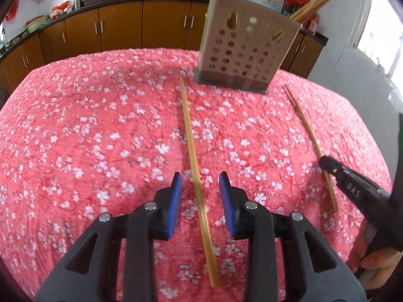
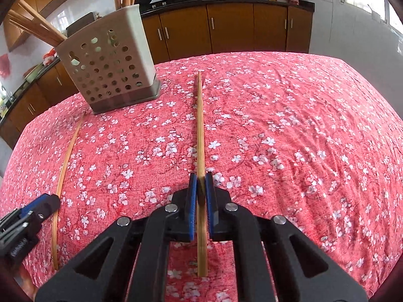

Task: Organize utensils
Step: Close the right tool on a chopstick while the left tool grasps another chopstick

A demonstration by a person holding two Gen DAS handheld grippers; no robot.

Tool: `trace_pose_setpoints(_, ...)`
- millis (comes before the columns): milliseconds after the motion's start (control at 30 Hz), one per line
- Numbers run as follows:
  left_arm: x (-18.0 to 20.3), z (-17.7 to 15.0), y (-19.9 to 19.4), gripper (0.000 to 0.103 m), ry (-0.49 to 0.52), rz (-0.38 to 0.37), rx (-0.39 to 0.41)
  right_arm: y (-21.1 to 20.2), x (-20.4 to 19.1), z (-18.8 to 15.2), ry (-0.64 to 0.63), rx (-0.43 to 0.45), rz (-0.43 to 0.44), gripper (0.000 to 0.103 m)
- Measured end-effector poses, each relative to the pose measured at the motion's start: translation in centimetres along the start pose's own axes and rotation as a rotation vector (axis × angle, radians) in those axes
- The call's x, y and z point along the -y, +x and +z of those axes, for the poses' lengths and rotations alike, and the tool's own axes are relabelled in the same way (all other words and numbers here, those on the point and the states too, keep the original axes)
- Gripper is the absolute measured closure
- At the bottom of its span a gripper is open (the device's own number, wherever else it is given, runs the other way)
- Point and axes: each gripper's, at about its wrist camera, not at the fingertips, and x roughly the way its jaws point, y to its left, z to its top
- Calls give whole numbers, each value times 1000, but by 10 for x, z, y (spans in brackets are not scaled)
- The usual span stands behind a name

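Observation:
Two bamboo chopsticks lie on the red floral tablecloth. In the left wrist view my left gripper [image 1: 200,180] is open, its blue pads on either side of one chopstick [image 1: 192,146]. My right gripper [image 2: 200,180] is shut on the other chopstick [image 2: 200,125], which still rests along the cloth. That chopstick also shows in the left wrist view [image 1: 308,136], with the right gripper [image 1: 325,162] on it. A perforated beige utensil holder [image 1: 241,47] stands at the far side with several chopsticks in it; it also shows in the right wrist view [image 2: 108,63].
The tablecloth [image 1: 88,125] covers the whole table and drops off at its edges. Brown kitchen cabinets [image 1: 121,27] and a dark counter with pans and bottles run behind. A white wall and window are at the right.

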Motion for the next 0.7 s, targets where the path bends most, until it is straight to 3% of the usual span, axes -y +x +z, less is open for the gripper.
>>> trace_pose_setpoints(133, -1, -3, 3, 94, 9, 63, 22, 1, 1, 1, -11, 1, 0, 95)
trace_pose_setpoints(533, -61, 36, 20, 94, -16, 159, 25, 18, -25, 16, -83, 16, -13, 95)
trace_pose_setpoints(700, -75, 45, 25, 90, -14, 174, 38, 27, -16, 23, -73, 8, -33, 95)
